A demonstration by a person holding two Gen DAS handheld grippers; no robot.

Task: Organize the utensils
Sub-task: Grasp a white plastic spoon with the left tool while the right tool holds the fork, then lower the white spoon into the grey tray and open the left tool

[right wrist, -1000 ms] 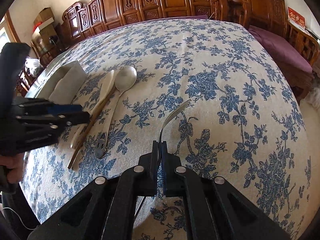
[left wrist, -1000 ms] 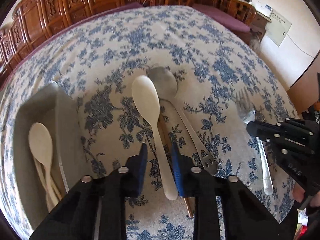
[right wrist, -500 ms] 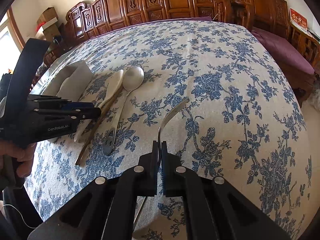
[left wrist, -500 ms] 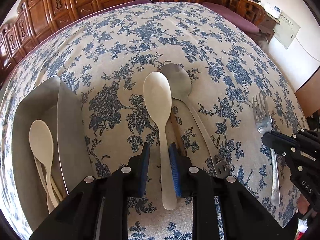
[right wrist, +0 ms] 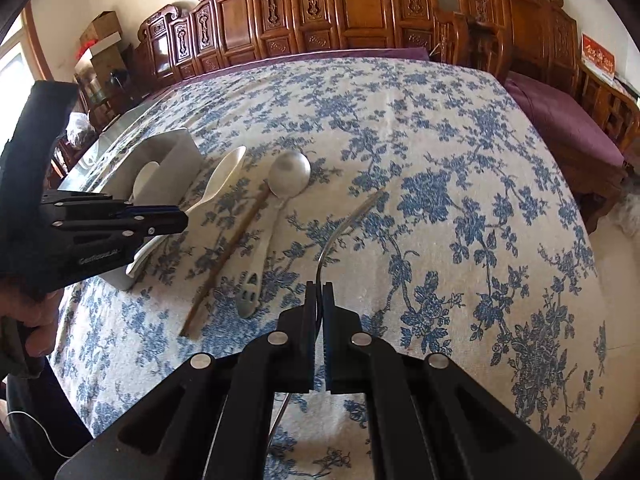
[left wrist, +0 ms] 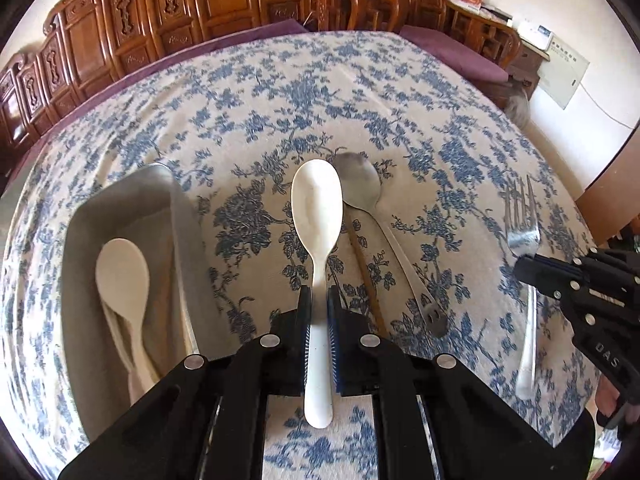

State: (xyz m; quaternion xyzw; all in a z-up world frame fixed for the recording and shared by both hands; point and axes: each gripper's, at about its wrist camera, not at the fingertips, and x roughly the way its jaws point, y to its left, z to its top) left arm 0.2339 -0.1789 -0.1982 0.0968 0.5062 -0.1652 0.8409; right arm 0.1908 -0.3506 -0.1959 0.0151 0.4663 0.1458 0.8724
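The left gripper (left wrist: 319,292) has its jaws pinching the handle of a white spoon (left wrist: 317,208), bowl pointing away, lifted above the blue-flowered cloth (left wrist: 280,92) on the counter. Left of it stands a metal tray (left wrist: 184,232) with more white spoons (left wrist: 122,272) lying inside. Just right of the held spoon, a chopstick (left wrist: 366,276) and a steel spoon (left wrist: 358,182) lie on the cloth, side by side and touching near the bowl.

The right gripper (right wrist: 319,292) has its jaws pressed on the handle of a fork (right wrist: 348,220), held edge-on with its tines pointing away and raised off the cloth. In the left wrist view the fork (left wrist: 522,232) sits well right of the spoons, and the right gripper (left wrist: 576,280) grips it just below the tines. In the right wrist view the left gripper (right wrist: 160,220) hangs beside the tray (right wrist: 176,152)
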